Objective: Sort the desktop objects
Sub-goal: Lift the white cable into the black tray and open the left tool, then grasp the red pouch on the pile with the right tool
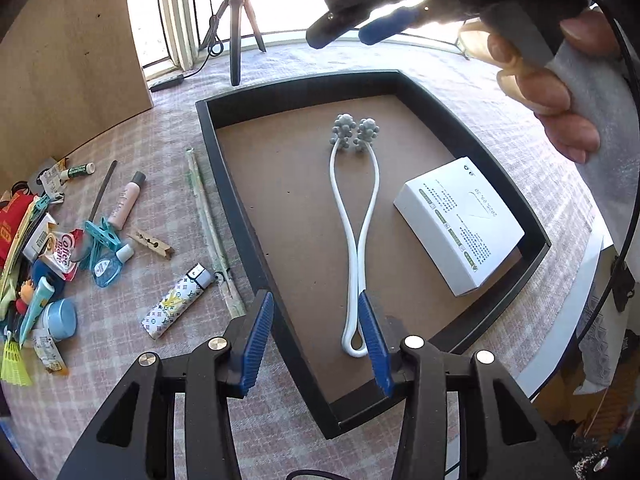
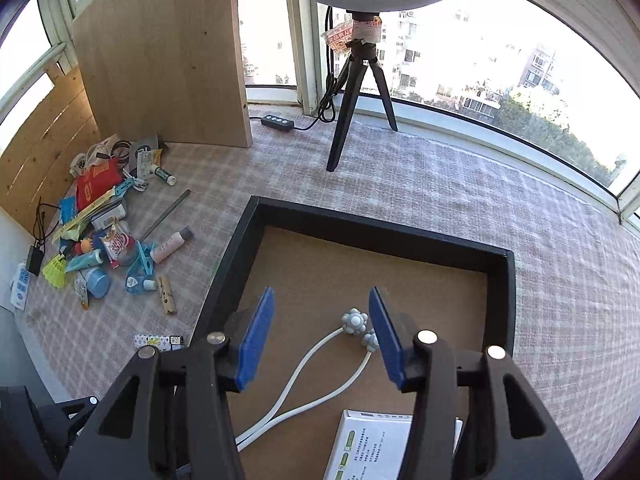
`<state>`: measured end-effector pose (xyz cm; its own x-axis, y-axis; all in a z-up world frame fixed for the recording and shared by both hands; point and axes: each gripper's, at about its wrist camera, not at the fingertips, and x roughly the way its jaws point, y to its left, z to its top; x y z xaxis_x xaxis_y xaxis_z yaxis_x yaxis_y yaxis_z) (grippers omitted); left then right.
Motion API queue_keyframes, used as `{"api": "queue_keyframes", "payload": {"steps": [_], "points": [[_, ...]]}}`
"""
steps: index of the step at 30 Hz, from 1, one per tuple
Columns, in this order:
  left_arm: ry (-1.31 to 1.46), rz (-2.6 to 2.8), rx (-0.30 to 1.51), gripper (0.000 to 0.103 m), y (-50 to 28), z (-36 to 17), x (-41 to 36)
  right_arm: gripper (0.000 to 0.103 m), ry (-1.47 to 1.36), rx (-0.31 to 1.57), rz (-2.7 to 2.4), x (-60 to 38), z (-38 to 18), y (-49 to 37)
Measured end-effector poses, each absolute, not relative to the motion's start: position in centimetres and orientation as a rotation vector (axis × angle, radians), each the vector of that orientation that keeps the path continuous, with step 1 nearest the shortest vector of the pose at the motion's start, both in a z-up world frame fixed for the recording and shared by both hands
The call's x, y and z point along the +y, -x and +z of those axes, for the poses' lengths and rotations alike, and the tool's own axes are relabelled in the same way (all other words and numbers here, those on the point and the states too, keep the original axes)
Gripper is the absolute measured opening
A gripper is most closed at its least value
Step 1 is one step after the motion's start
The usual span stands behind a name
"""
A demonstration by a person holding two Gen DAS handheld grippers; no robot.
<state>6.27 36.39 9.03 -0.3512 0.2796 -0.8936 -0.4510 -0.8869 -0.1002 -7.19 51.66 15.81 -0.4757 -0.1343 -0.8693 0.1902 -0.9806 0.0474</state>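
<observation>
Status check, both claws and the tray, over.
Left claw open, empty. Right claw open, empty. Massager and white box lie in tray. Nothing in the way.

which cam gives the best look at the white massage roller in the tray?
Left wrist. The white massage roller lies whole on the tray floor, both knobbed grey balls to handle loop, unobstructed. Right wrist shows only the balls and part of the arms; the right hand-held gripper covers one ball's edge.

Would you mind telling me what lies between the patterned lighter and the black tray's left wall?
In the left wrist view, a long paper-wrapped straw lies on the cloth between the patterned lighter and the black tray.
</observation>
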Motion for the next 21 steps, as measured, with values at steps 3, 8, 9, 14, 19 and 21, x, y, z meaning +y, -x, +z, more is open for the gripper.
{"api": "queue_keyframes", "payload": {"steps": [3,8,9,14,19,21], "points": [[1.455,2.292,0.213,0.042,-5.8,9.3,34.6,0.049,-1.486,0.073,-2.533,50.7,15.6,7.1],[1.504,2.364,0.141,0.042,-4.3,9.8,29.9,0.049,-1.47,0.067,-2.49,47.9,15.5,7.3],[1.51,2.382,0.13,0.042,-4.0,10.0,28.8,0.049,-1.467,0.064,-2.477,47.2,15.5,7.4],[1.543,2.478,0.095,0.044,-2.7,10.7,22.3,0.049,-1.45,0.068,-2.418,42.8,15.6,8.2],[1.59,2.593,0.04,0.054,-1.3,11.2,14.4,0.049,-1.439,0.084,-2.366,37.4,15.6,9.4],[1.613,2.635,-0.01,0.054,-0.6,11.3,11.2,0.049,-1.43,0.087,-2.344,35.1,15.7,10.1]]}}
